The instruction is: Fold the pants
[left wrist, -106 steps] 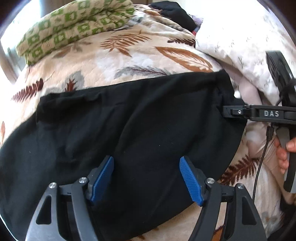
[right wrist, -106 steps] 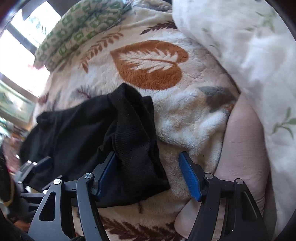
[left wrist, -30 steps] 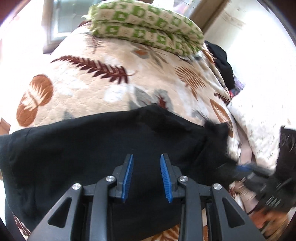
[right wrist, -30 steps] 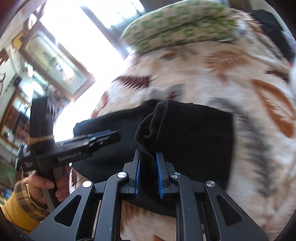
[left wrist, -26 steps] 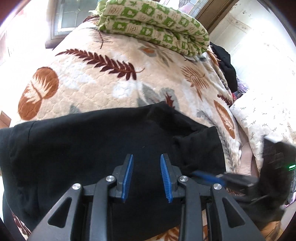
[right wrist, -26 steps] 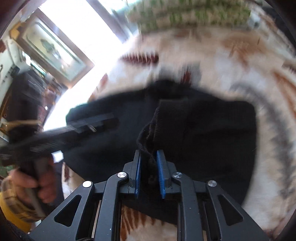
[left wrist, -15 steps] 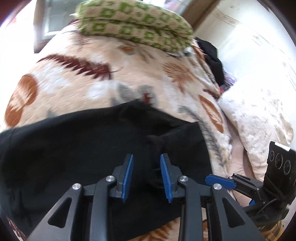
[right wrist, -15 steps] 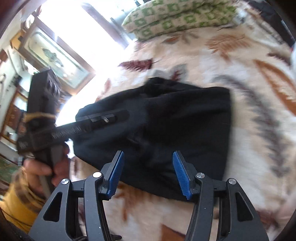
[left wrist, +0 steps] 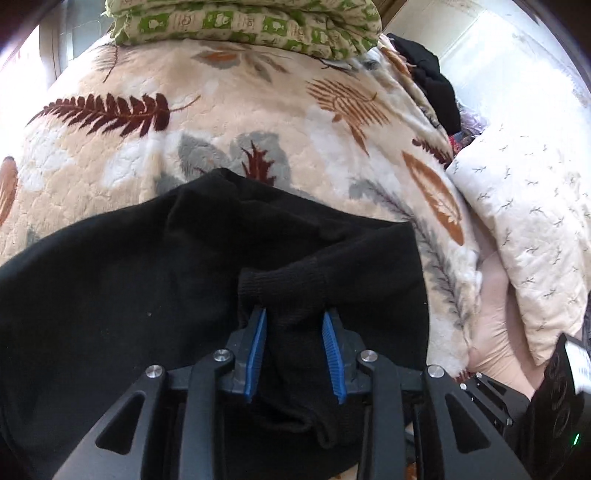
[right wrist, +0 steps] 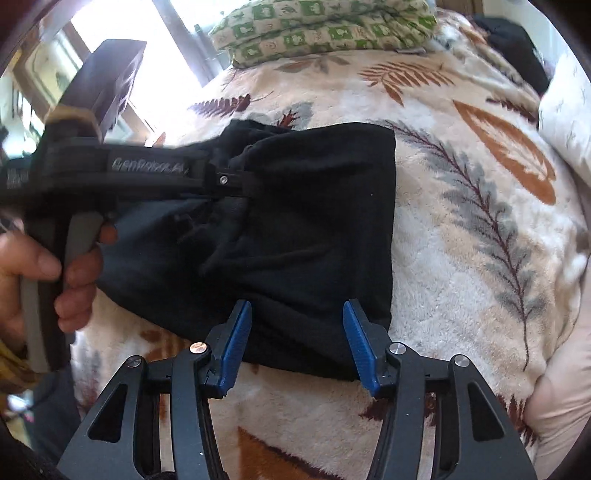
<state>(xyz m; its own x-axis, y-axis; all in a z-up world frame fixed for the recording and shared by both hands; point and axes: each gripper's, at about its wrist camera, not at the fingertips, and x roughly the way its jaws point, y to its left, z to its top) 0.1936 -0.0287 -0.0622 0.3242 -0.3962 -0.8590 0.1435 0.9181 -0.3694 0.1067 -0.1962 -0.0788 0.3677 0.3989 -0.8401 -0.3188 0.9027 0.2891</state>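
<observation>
Black pants (left wrist: 129,280) lie folded on a leaf-print blanket (left wrist: 221,129). In the left wrist view a ribbed cuff (left wrist: 284,284) fills the gap between my left gripper's (left wrist: 294,314) blue pads, which are shut on it. From the right wrist view, that left gripper (right wrist: 236,184) reaches in from the left over bunched fabric of the pants (right wrist: 314,206), with a hand (right wrist: 74,273) on its handle. My right gripper (right wrist: 297,306) hangs over the pants' near edge; its jaws are closing slightly, wide apart and not pressing the cloth. The right gripper's body (left wrist: 491,398) shows at the lower right.
A green-patterned folded quilt (left wrist: 240,22) lies at the head of the bed. A dark garment (left wrist: 436,85) and a white printed duvet (left wrist: 524,221) sit along the right side. A bright window (right wrist: 177,48) is at the far left.
My right gripper let go of the cuff, opened and sank toward the pants' near edge. My left gripper moved across onto the cuff, which now sits between its pads.
</observation>
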